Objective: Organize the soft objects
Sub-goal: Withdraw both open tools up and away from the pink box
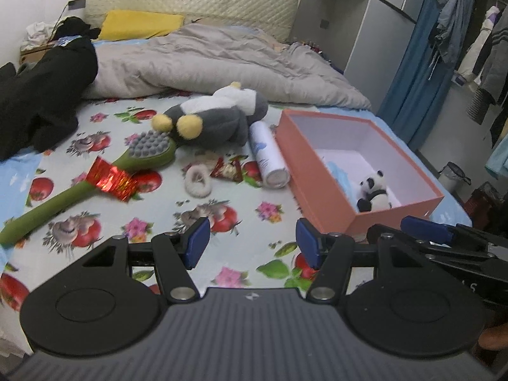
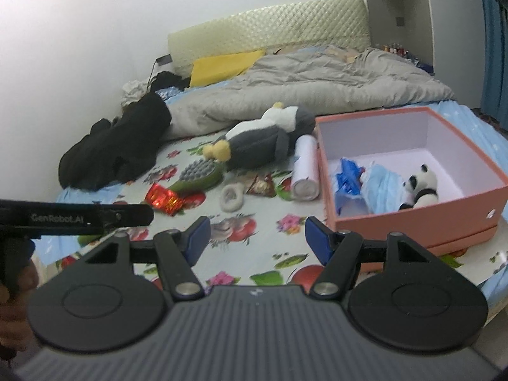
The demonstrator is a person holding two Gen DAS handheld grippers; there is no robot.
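Observation:
A grey and white plush penguin [image 1: 216,117] [image 2: 263,139] lies on the flowered bedsheet beside a pink open box [image 1: 330,187] [image 2: 409,228]. Inside the box sit a small plush panda [image 1: 374,192] [image 2: 422,185], a blue face mask [image 2: 384,187] and a blue packet [image 2: 347,174]. A fluffy white hair tie [image 1: 198,179] [image 2: 232,198] lies on the sheet in front of the penguin. My left gripper [image 1: 253,243] hovers open over the sheet, short of the hair tie, nothing between its blue pads. My right gripper [image 2: 257,239] is open too, empty, near the box's front left corner.
A green massage brush [image 1: 95,179] [image 2: 198,176], red foil wrapper [image 1: 112,179] [image 2: 165,201], snack packet [image 1: 227,170] [image 2: 262,185] and white spray can [image 1: 268,155] [image 2: 305,166] lie on the sheet. Black clothing [image 1: 41,95] [image 2: 117,149] and a grey quilt [image 1: 222,60] [image 2: 311,85] lie behind.

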